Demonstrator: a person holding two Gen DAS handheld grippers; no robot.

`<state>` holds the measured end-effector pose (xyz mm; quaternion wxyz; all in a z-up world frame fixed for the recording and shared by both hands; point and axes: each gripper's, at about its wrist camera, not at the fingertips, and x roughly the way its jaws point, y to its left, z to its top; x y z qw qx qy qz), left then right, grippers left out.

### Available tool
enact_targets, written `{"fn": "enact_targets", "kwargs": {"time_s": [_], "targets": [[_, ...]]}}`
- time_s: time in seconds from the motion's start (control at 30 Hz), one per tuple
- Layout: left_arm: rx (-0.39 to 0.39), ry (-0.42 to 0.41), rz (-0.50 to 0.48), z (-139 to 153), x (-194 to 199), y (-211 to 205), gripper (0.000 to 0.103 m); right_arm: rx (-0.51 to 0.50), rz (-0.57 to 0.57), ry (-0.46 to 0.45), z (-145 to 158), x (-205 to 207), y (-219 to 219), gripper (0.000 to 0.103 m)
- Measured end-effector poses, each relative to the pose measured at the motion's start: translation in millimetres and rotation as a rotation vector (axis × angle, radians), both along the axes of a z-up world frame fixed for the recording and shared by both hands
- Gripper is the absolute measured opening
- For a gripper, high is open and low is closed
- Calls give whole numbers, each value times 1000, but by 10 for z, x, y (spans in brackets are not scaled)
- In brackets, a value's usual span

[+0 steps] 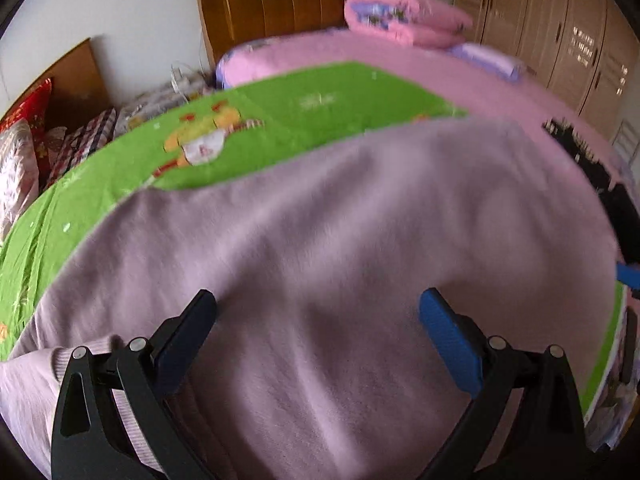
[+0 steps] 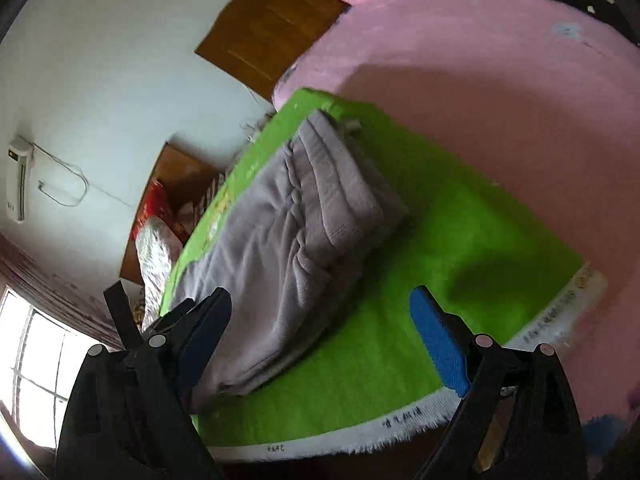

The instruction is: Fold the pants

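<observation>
Pants [image 2: 296, 236] lie folded lengthwise on the green mat [image 2: 460, 220], a lilac-grey strip whose long axis runs away from the right gripper [image 2: 322, 320], starting under its left finger and slanting up and ahead. That gripper stands wide open with nothing between its pads, tilted, the near end of the strip just below it. The left gripper [image 1: 318, 318] is also spread wide and holds nothing; it hovers close over the cloth, which fills the view ahead and to both sides, so this hand looks nearer. From there the garment's far end is cut off, and blur hides seams and waistband. Whether either finger touches fabric cannot be told.
</observation>
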<state>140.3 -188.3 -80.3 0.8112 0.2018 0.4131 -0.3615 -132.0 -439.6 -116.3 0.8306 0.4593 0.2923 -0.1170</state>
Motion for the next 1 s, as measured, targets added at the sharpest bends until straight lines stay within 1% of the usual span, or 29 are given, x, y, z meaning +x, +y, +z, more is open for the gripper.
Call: {"fn": "enact_targets", "kwargs": {"time_s": [0.07,0.17,0.23,0.27,0.33,0.4,0.43,0.47,0.5,0.53,0.57,0.63,0.67,0.73,0.8,0.83,0.9,1.0], "targets": [[-8,24,5,-6,23,27,102,-2,25,15,-19,116,9,88],[-27,50,7,-38,78,69,102,-28,69,64,-16,370,45,90],[-25,47,6,-48,85,70,102,0,93,74,-3,491,33,91],[-26,48,5,-46,104,86,102,17,98,68,-4,532,28,99],[-30,53,5,-48,114,96,102,47,86,44,-21,586,-13,99],[-34,57,5,-51,109,96,102,86,39,-16,-33,513,-74,99],[-34,58,5,-52,110,97,102,96,13,-50,-38,447,-87,97],[-34,58,5,-47,105,101,102,87,11,-46,-42,425,-84,93],[-35,58,5,-47,107,100,102,57,9,-21,-40,418,-61,90],[-32,57,4,-51,108,96,102,32,-24,-3,-37,395,-54,84],[-33,58,5,-48,106,94,102,11,-56,5,-42,384,-57,81],[-32,57,5,-52,108,94,102,-15,-70,10,-39,438,-56,82],[-31,57,4,-41,106,97,102,-27,-60,24,-26,487,-49,88],[-31,56,4,-46,108,102,102,-54,-13,66,19,608,-32,93],[-32,57,3,-46,110,101,102,-47,-10,84,16,605,-68,93],[-31,57,4,-47,111,103,102,-20,-26,78,8,596,-108,93],[-32,57,3,-48,111,104,102,0,-40,70,-2,586,-124,93],[-33,57,2,-48,113,107,102,-77,59,148,47,633,20,93]]}}
